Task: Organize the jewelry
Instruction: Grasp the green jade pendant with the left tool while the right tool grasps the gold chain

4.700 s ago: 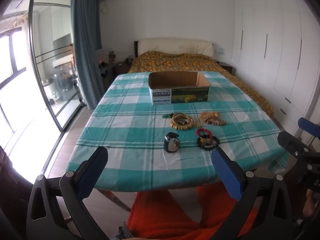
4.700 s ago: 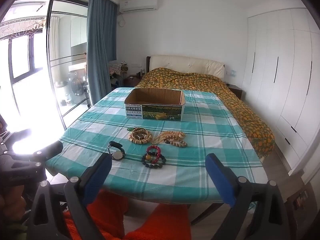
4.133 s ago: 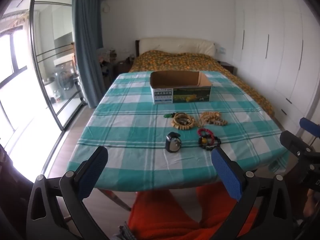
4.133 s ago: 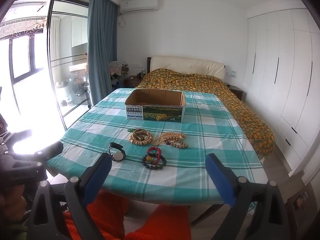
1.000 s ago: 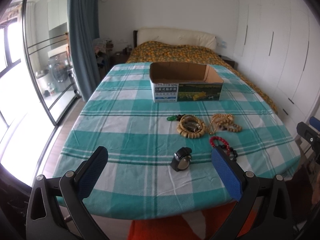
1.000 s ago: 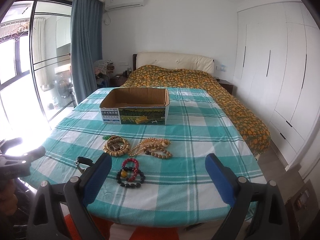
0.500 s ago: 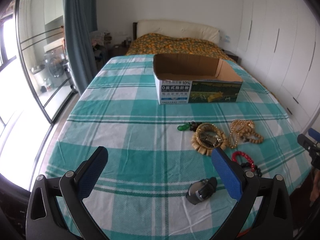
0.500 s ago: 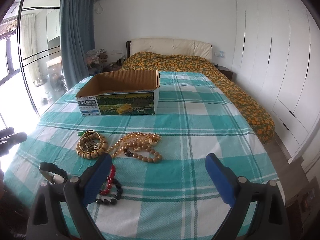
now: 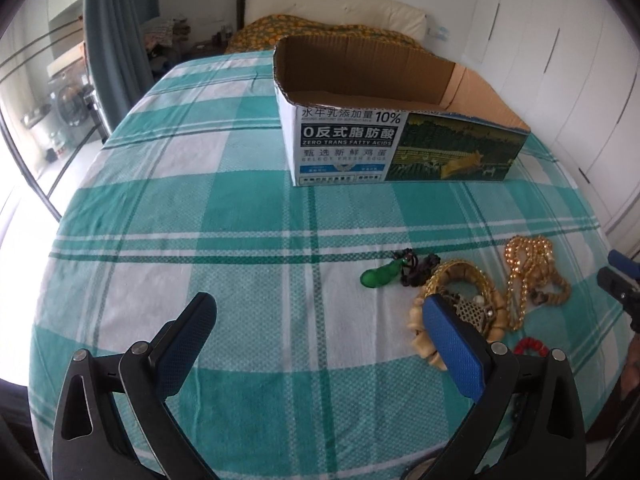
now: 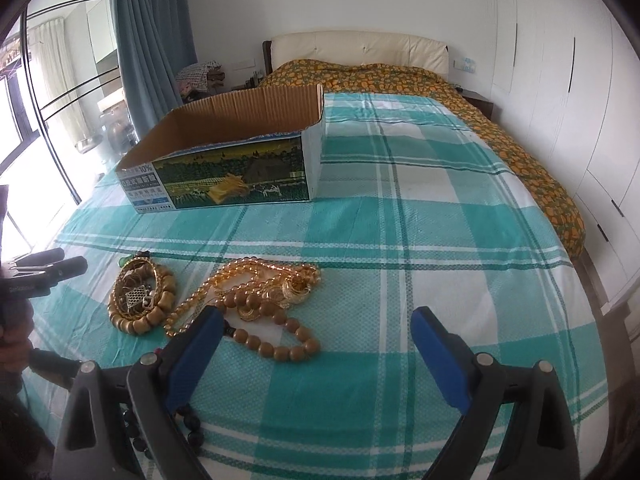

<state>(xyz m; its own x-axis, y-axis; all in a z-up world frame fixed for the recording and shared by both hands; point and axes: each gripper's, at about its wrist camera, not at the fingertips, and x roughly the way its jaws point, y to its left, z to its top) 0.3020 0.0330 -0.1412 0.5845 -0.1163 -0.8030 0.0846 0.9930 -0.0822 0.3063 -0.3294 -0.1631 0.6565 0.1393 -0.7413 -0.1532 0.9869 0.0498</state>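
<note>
An open cardboard box (image 9: 400, 144) (image 10: 236, 180) stands on the teal checked tablecloth (image 9: 200, 240) (image 10: 440, 240). In front of it lies jewelry: a green pendant on a dark cord (image 9: 380, 274), a coil of wooden beads with gold pieces inside (image 9: 456, 308) (image 10: 140, 300), a gold bead necklace (image 9: 524, 268) (image 10: 264, 280), brown wooden beads (image 10: 276, 336), a red bracelet (image 9: 530, 346) and dark beads (image 10: 192, 428). My left gripper (image 9: 320, 320) hovers open left of the coil, its right finger overlapping it. My right gripper (image 10: 316, 336) hovers open over the brown beads.
A bed with an orange patterned cover (image 10: 400, 76) lies beyond the table. White wardrobes (image 10: 580, 80) line the right wall. A blue curtain (image 10: 152, 32) and glass doors (image 10: 48, 100) stand at the left. A hand (image 10: 14, 332) holds the left gripper at the right wrist view's edge.
Both grippers have moved forward and down over the table, from beyond its front edge to just above the jewelry. The watch has dropped out of sight below both views.
</note>
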